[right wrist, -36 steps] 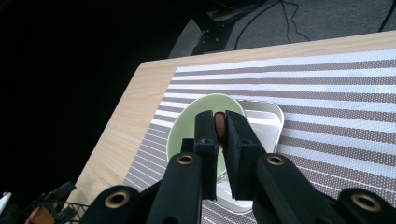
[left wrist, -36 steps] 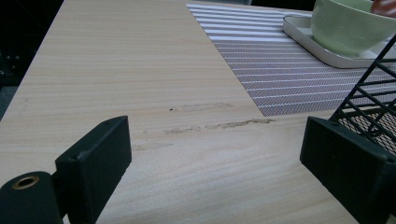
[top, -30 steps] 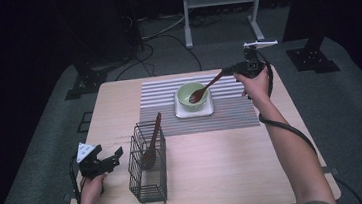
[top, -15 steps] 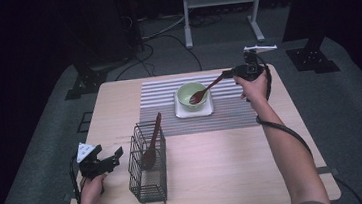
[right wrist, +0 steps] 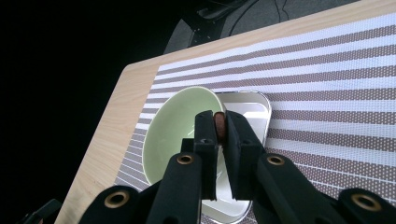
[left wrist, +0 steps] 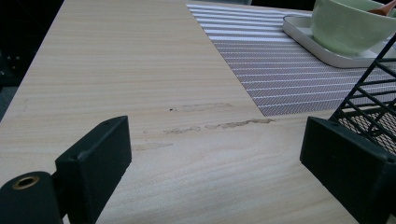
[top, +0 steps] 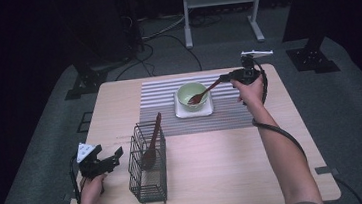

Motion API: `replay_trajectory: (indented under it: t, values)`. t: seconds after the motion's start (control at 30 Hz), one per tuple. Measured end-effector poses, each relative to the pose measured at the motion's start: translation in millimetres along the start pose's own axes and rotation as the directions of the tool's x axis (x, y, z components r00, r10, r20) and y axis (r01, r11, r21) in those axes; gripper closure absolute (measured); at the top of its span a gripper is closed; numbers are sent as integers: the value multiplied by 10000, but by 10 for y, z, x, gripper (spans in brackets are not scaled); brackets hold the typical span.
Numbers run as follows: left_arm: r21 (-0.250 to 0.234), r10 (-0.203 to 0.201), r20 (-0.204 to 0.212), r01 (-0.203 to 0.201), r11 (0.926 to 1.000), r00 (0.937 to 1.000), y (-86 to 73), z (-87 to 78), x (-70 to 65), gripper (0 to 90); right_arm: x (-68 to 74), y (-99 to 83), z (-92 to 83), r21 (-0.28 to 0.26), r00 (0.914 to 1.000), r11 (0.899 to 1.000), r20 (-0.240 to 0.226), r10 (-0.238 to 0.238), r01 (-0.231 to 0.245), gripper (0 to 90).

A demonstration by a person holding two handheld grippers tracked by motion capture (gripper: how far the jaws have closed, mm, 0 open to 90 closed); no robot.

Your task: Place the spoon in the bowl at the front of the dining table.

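A pale green bowl stands on a small white tray on the striped placemat. My right gripper is just right of the bowl, shut on the handle of a wooden spoon whose head rests inside the bowl. In the right gripper view the jaws pinch the brown handle above the bowl. My left gripper lies open at the front left, beside a black wire basket that holds a second wooden spoon. Its jaws stand wide apart over bare wood.
The wire basket's corner rises right next to the left gripper's right jaw. The bowl and tray lie farther off across the placemat. Dark stains mark the wood in front of the left gripper.
My right gripper has sunk a little with the spoon, lowering its head into the bowl. The left gripper has stayed where it was.
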State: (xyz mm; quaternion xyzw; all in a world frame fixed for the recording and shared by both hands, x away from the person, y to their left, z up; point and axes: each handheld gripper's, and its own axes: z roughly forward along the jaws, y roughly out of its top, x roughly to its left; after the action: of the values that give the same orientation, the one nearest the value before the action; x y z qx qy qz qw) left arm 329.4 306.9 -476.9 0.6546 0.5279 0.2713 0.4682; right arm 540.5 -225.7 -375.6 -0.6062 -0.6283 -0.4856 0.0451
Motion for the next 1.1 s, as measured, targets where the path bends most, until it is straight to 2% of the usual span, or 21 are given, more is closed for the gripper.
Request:
replay_trajectory:
  t: [0.43, 0.5, 0.67, 0.73, 0.83, 0.87, 0.93, 1.0, 1.1]
  values:
    - [-5, -9, 3, 9, 10000, 10000, 0, -3, 4, 81, -85, -48, 105, 84, 9998, 9999, -145, 140, -138, 829]
    - [1, 1, -1, -1, 10000, 10000, 0, -5, 6, 81, -98, -59, 113, 74, 9999, 9999, -55, 97, -97, 825]
    - [-22, -20, 7, 20, 10000, 10000, -1, -6, 8, 81, -152, -99, 139, 154, 9997, 9997, -139, 213, -211, 741]
    - [-14, -23, 4, 23, 10000, 10000, -1, -6, 8, 81, -170, -119, 150, 245, 9993, 9994, -282, 240, -233, 640]
    - [-14, -31, -1, 31, 10000, 10000, -1, -6, 11, 81, -175, -146, 139, 214, 9995, 9997, -285, 131, -125, 559]
    - [-13, -36, -1, 36, 10000, 10000, 0, -7, 11, 81, -173, -159, 132, 290, 9993, 9996, -367, 54, -44, 505]
    - [-34, -34, 0, 34, 10000, 10000, -2, -8, 10, 81, -183, -183, 138, 518, 9980, 9986, -616, 115, -83, 455]
    - [-44, -13, -19, 13, 10000, 10000, -2, -9, 8, 81, -179, -223, 134, 755, 9981, 9969, -584, -173, 217, 429]
    - [-33, 25, -31, -25, 10000, 10000, -4, -11, 3, 81, -177, -266, 117, 835, 9969, 9962, -758, -186, 249, 412]
